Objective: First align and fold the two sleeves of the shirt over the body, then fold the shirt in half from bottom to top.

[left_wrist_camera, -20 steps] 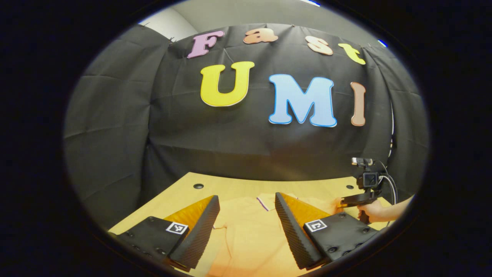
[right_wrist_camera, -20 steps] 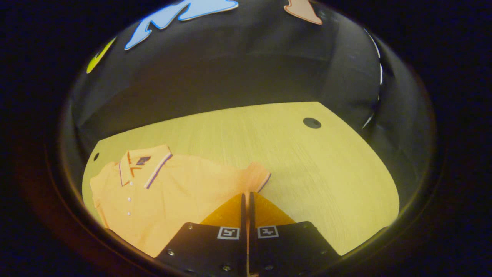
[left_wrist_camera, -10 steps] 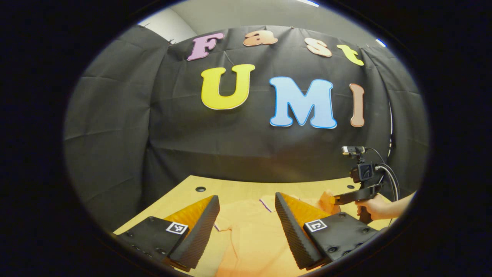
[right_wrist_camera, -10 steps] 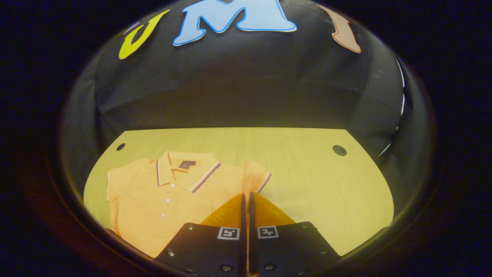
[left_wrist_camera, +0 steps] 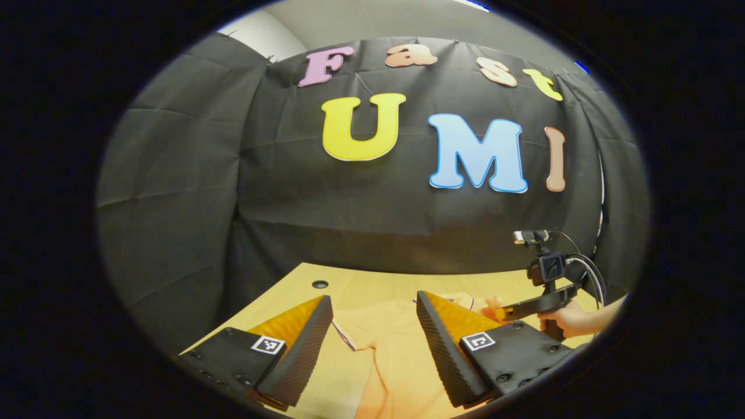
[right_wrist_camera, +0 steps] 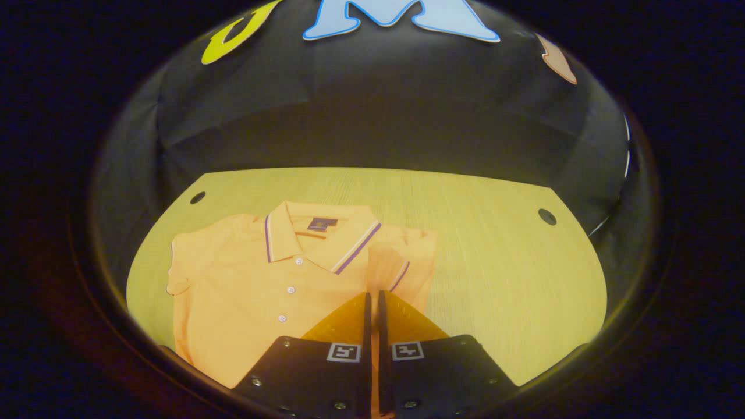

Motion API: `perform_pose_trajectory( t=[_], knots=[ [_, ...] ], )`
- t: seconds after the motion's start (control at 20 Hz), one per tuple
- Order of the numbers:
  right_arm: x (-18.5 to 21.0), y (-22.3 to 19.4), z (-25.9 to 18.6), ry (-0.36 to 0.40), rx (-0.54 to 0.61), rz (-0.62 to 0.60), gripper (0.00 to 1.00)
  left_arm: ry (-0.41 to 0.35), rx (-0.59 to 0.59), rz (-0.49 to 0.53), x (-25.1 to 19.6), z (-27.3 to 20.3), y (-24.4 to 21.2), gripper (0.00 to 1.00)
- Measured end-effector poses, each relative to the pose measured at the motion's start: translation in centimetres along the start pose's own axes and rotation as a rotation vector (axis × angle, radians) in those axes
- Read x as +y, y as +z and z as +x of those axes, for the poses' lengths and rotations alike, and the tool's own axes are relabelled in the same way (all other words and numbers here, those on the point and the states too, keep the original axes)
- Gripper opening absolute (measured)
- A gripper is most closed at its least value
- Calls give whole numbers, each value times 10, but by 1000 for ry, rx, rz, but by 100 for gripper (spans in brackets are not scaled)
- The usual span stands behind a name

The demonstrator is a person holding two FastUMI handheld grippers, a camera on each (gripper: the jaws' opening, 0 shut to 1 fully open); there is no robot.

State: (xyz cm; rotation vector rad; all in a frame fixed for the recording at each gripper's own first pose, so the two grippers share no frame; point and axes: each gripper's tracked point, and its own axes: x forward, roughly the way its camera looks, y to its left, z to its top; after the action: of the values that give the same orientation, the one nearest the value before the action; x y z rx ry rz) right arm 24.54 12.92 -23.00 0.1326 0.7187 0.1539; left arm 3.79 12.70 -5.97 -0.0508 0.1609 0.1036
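In the left gripper view the left gripper (left_wrist_camera: 372,326) is hovering low over the table (left_wrist_camera: 291,297) with its jaws standing wide apart and nothing between them; the orange shirt (left_wrist_camera: 384,343) is lying beneath and between the fingers, one striped sleeve cuff showing just inside the left finger. Farther right, a hand (left_wrist_camera: 567,320) is holding the right gripper, whose tips are meeting the cloth of the far sleeve.

In the right gripper view the shirt is lying face up on the left half of the table (right_wrist_camera: 495,244), collar (right_wrist_camera: 320,235) toward the booth wall, buttons running down the placket. One short sleeve (right_wrist_camera: 177,267) is sticking out flat at the left edge. The other sleeve (right_wrist_camera: 396,267) is being drawn in over the chest, its striped cuff sitting just ahead of the right gripper (right_wrist_camera: 373,302), whose jaws are pressed almost together with a strip of orange cloth pinched between them — closed on that sleeve.

The shirt is looking light, soft and limp, likely to wrinkle and drag rather than slide as one piece — best taken at a cuff or hem edge, where a thin pinch is holding well.

A small dark label (right_wrist_camera: 322,223) is sitting inside the collar; its writing is too small to read, and no brand is legible anywhere on the cloth
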Motion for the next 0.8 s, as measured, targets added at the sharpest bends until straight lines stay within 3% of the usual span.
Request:
perform_pose_trajectory(
  t=[0.4, 0.5, 0.6, 0.75, 0.8],
  knots=[
    [5, -1, -18, -49, -6, 47, 19, -116, 51, -20, 5, 41, -21, 95],
    [8, -1, -33, -51, -26, 71, 38, -138, 64, -19, 7, 51, -27, 95],
    [12, -1, -53, -43, -50, 84, 50, -137, 76, -10, 12, 65, -34, 95],
    [17, 4, -89, -42, -103, 66, 91, -132, 98, -18, 15, 83, -46, 96],
    [19, 8, -101, -43, -126, 57, 95, -125, 113, -23, 16, 89, -53, 96]
  ],
)
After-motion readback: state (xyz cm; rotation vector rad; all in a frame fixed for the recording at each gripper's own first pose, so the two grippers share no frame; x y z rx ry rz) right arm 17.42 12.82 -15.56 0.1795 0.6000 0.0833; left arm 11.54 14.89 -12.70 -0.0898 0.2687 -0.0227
